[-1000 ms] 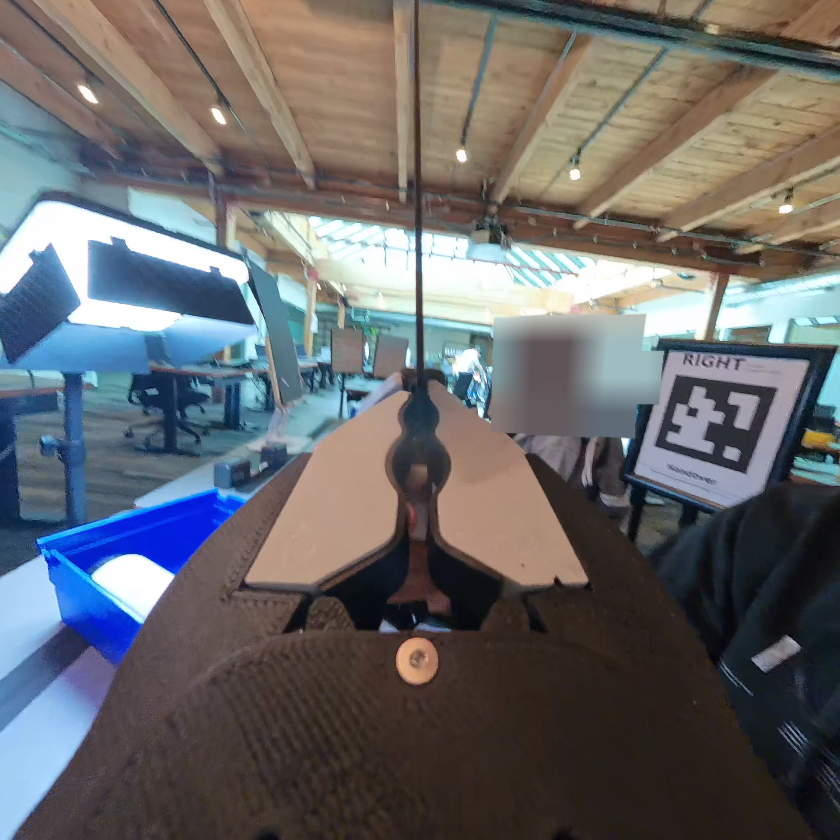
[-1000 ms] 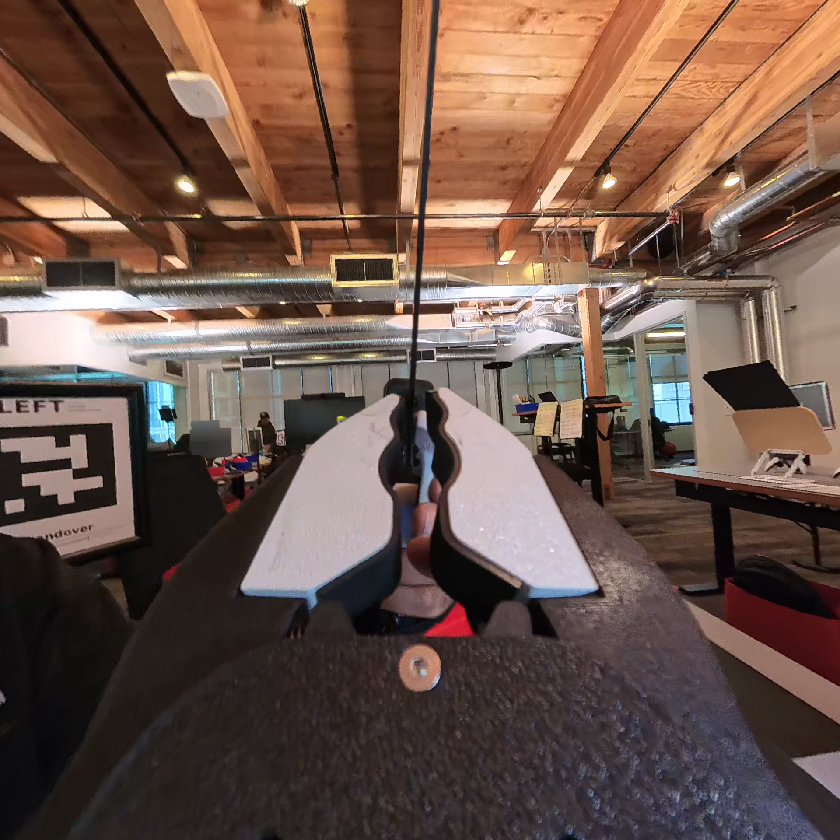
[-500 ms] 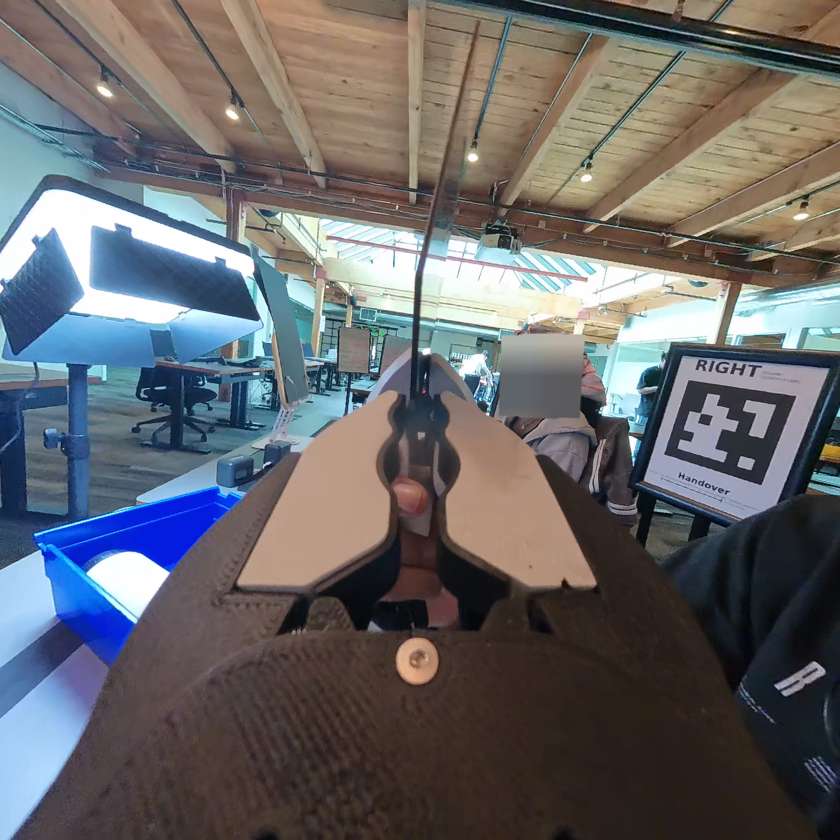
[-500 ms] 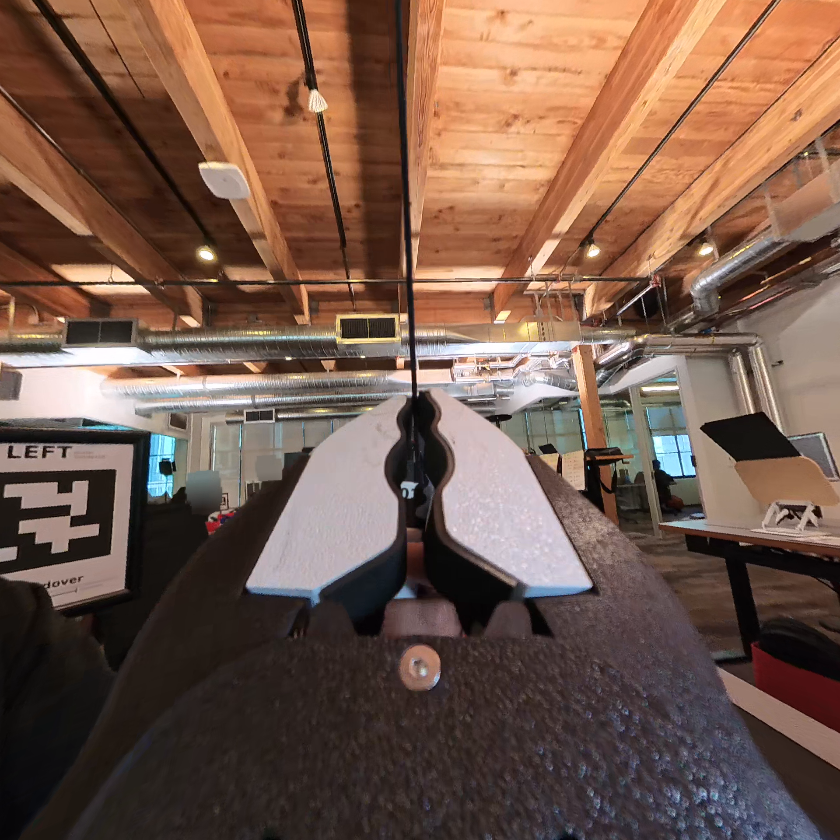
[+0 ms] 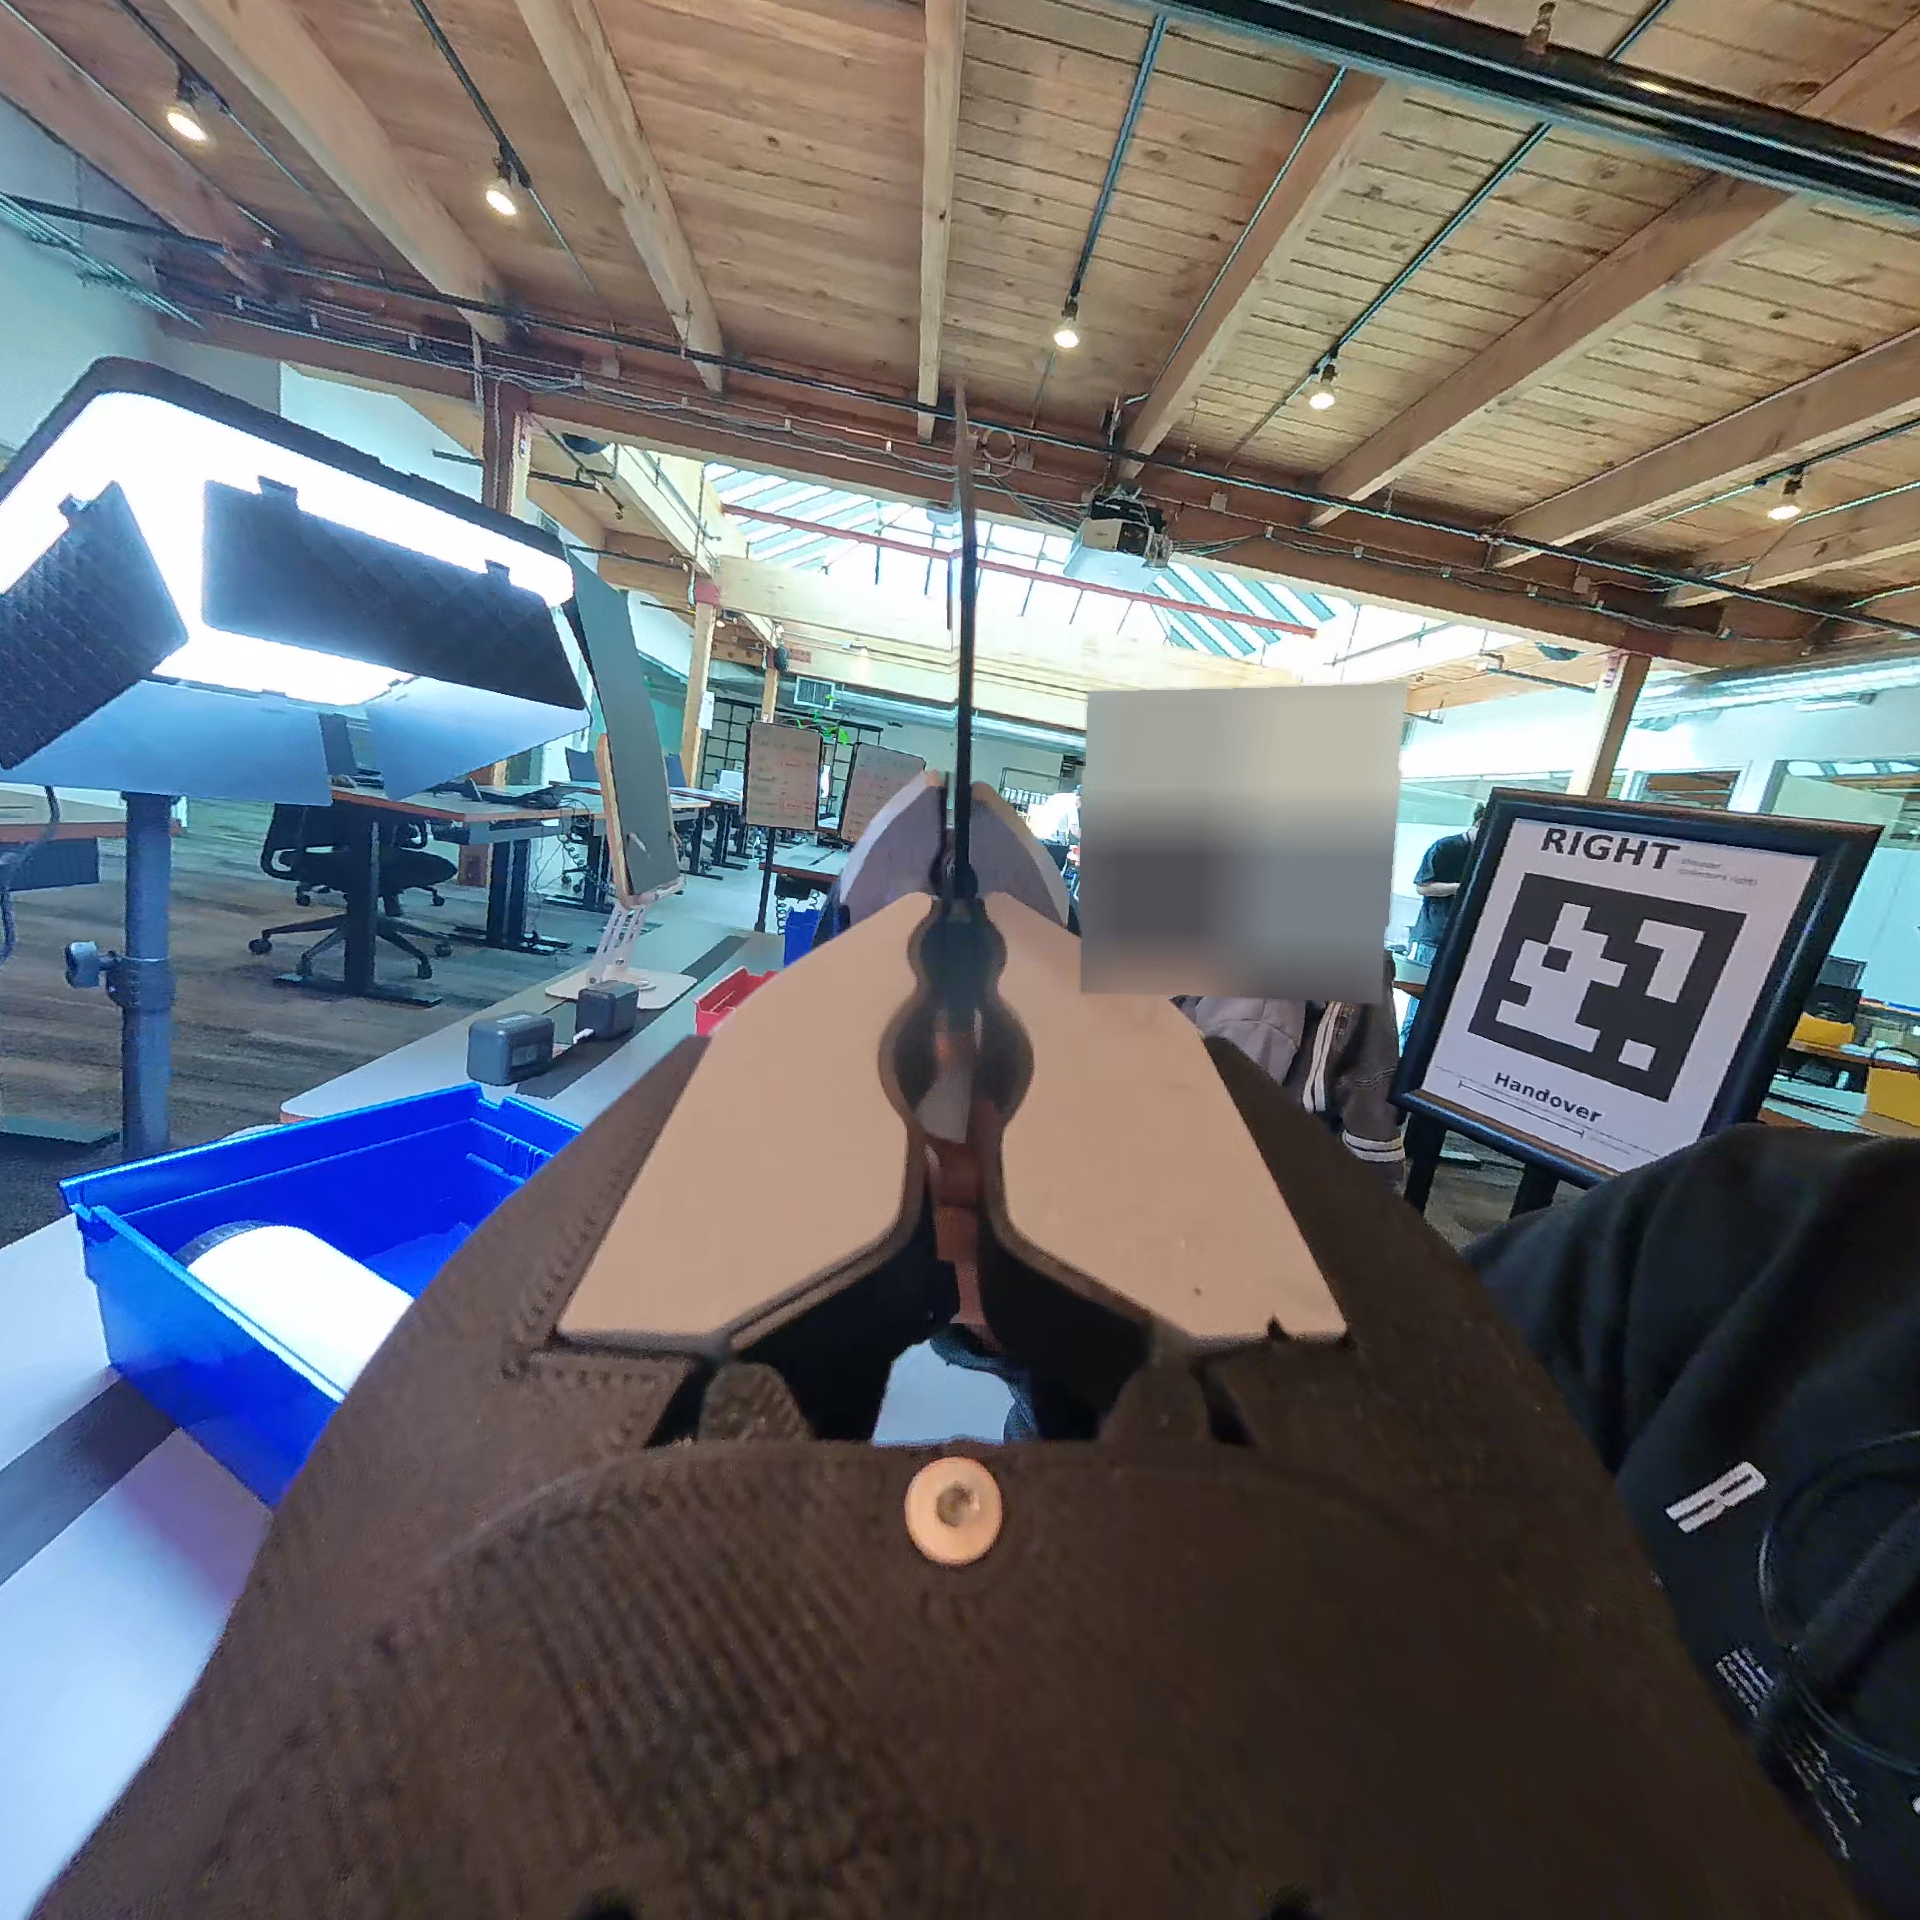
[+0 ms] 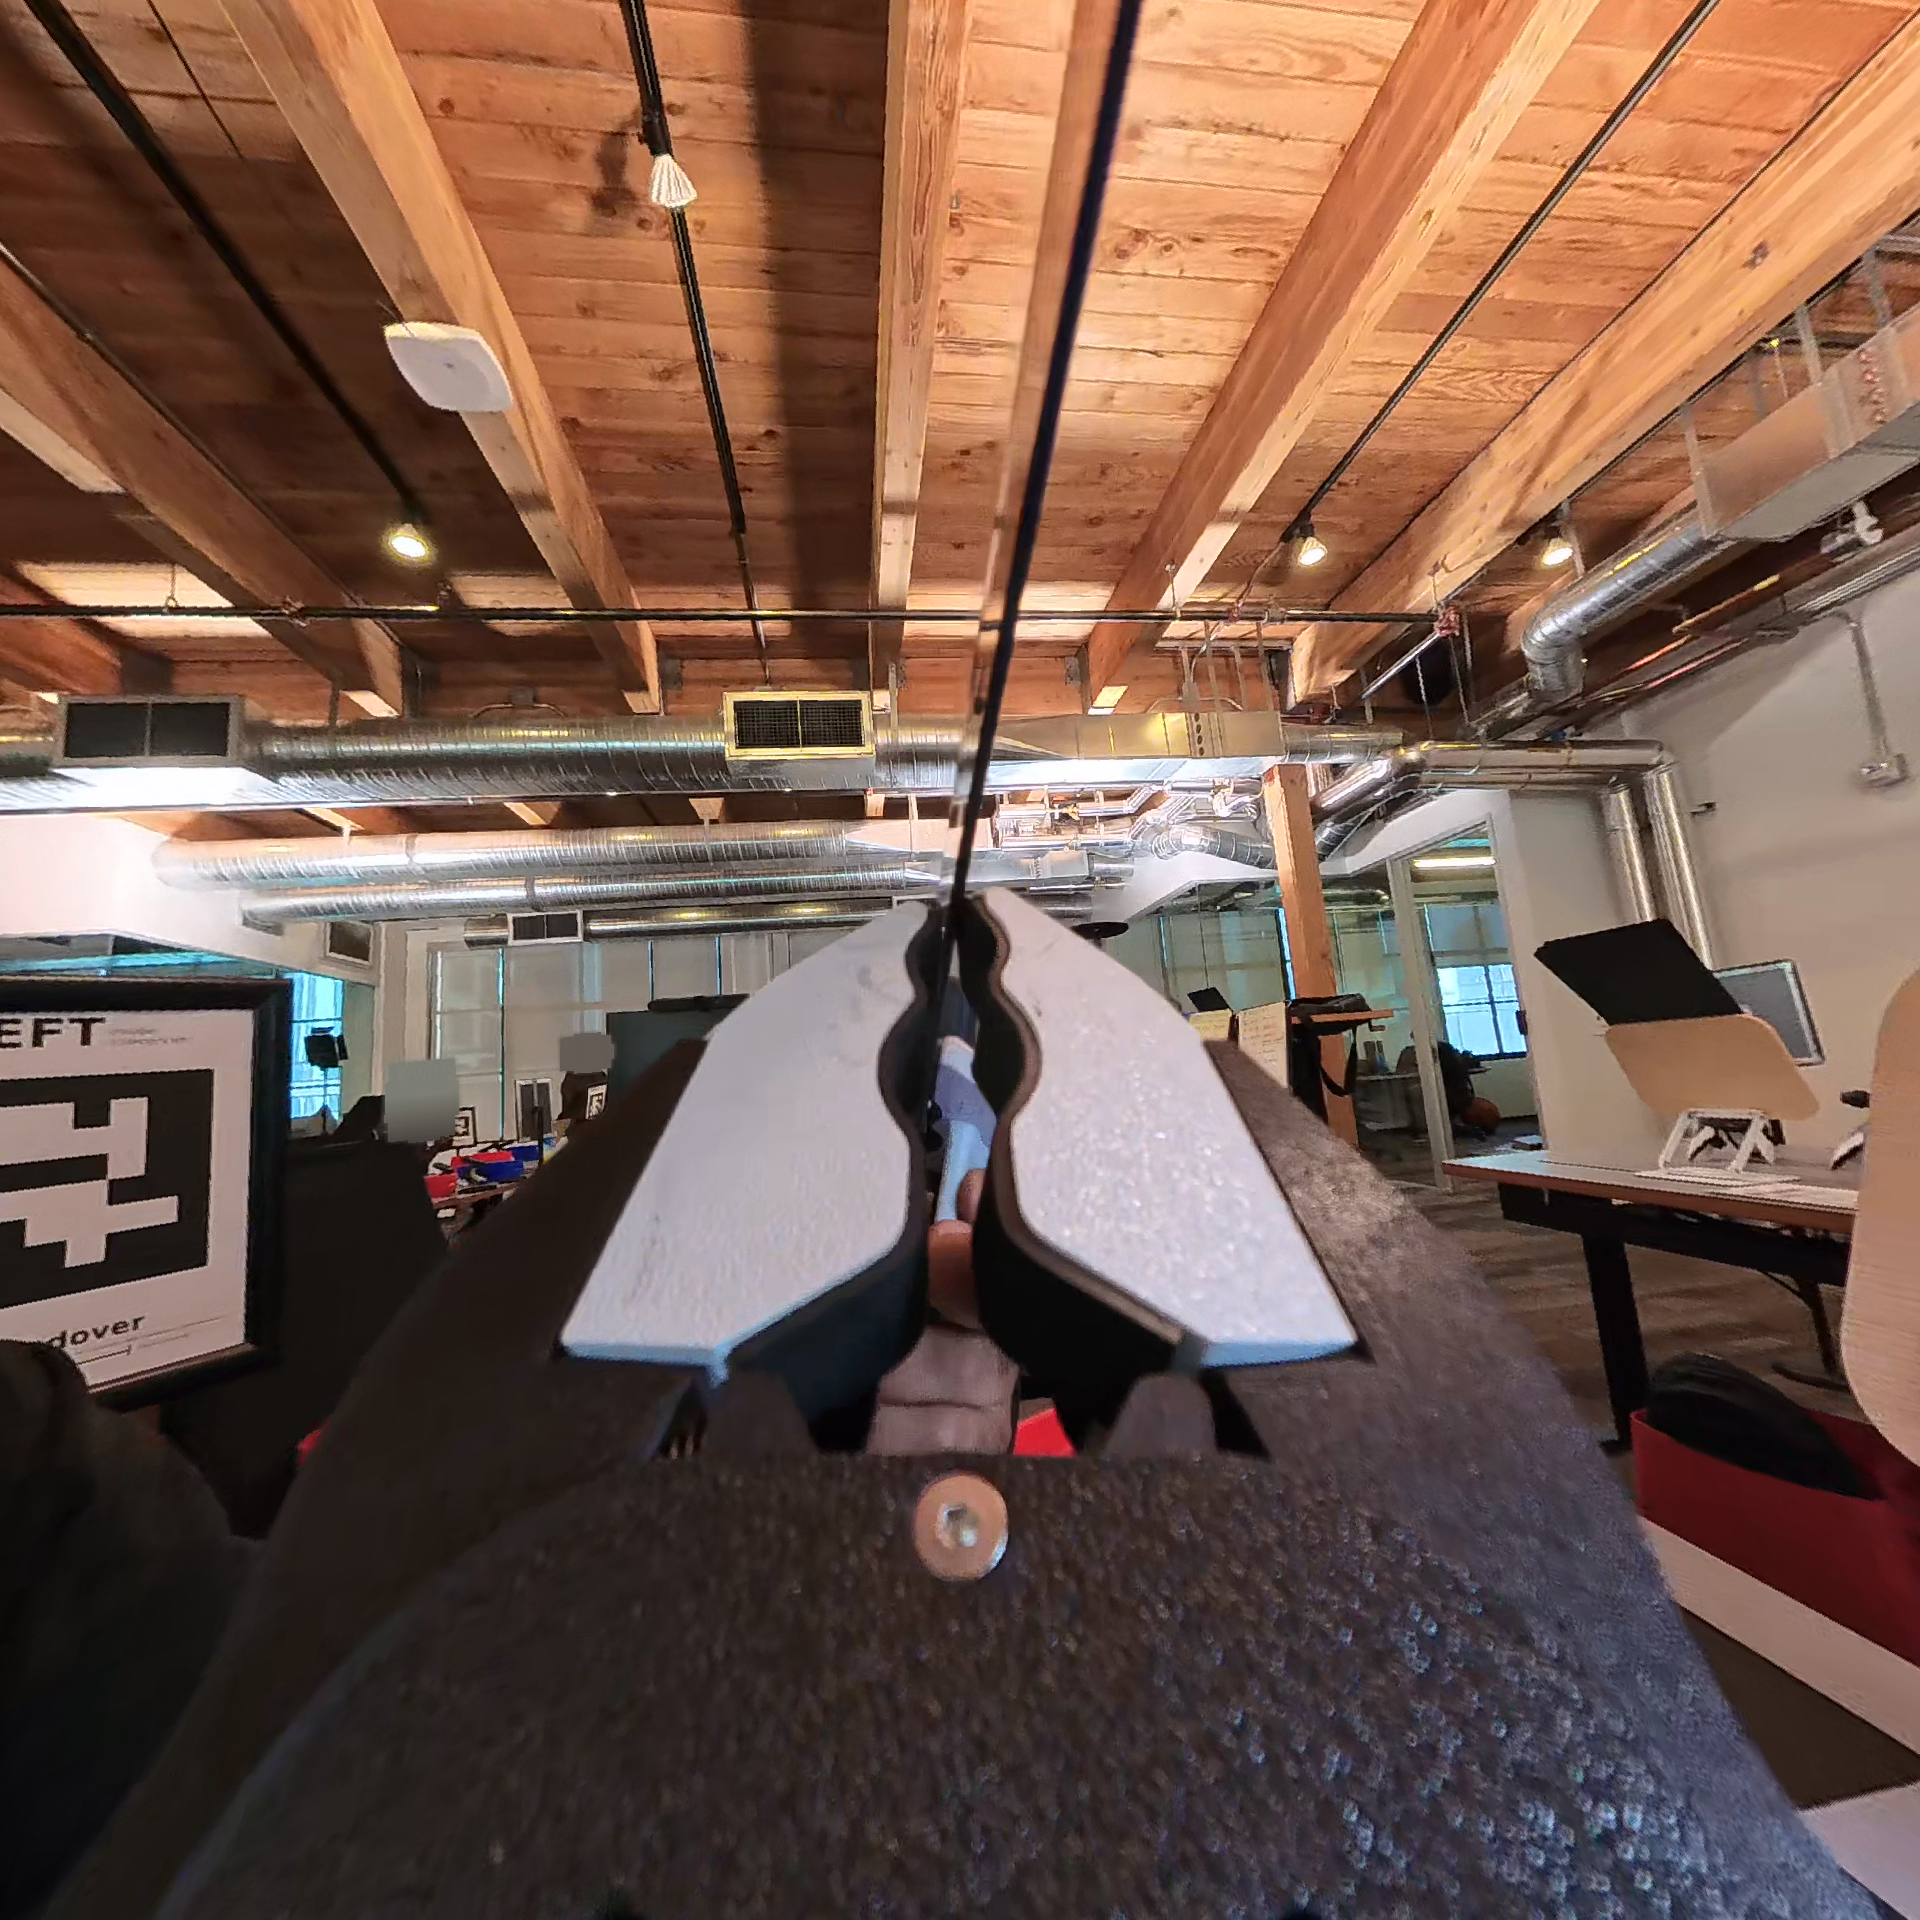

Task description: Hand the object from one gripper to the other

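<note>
Right now both grippers are pinching one thin black strip (image 5: 964,644), edge-on and pointing ceilingward: the left gripper (image 5: 956,914) is closed on it, and the right gripper (image 6: 951,920) is too. Probably the giver should be loosening only once the receiver is gripping squarely, keeping the strip upright.

A thin black strip (image 5: 964,665) stands upright, seen edge-on, its lower end pinched between grey fingertips (image 5: 800,1122).

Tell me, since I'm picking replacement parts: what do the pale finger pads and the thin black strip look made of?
Pale grey finger pads: apparently matte plastic or foam, judging by the faintly speckled, unreflective faces. Thin black strip: possibly flexible plastic, dark and slightly bowed between the left gripper and right gripper; too thin to be sure.
</note>
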Motion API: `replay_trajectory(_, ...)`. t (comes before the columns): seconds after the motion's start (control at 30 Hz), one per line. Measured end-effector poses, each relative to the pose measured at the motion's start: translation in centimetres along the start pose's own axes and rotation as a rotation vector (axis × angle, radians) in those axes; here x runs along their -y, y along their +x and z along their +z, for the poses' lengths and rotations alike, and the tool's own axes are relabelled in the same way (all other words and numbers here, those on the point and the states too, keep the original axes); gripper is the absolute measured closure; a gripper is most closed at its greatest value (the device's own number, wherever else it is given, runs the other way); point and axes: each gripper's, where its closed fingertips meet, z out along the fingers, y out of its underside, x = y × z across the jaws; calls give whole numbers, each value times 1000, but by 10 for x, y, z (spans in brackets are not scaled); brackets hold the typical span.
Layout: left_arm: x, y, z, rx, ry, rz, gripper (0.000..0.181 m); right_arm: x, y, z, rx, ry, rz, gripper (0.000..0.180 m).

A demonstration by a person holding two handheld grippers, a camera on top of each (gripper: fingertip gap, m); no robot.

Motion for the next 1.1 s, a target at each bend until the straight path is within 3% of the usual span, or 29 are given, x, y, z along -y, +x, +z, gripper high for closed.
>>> replay_trajectory(0.13, 4, -2, -1, 0, 49, -14, 178, -1, 0, 1, -5, 18, 3, 177)
replay_trajectory(0.23, 15, -3, -2, 15, 187, 1, 171, 0, -1, 0, -7, 64, 20, 177)
replay_trajectory(0.33, 4, 0, 7, -12, 182, 4, 165, -2, -3, 2, 2, 92, 47, 178)
replay_trajectory(0.5, 2, 2, 13, 17, 234, 34, 179, -12, -4, 5, 6, 87, 78, 178)
replay_trajectory(0.8, 10, -2, 4, -7, 248, -13, 179, -20, 0, 7, -12, 55, 76, 177)
replay_trajectory(1.1, 6, 0, 10, 11, 290, -8, 172, -25, -3, 10, -4, 11, 76, 177)
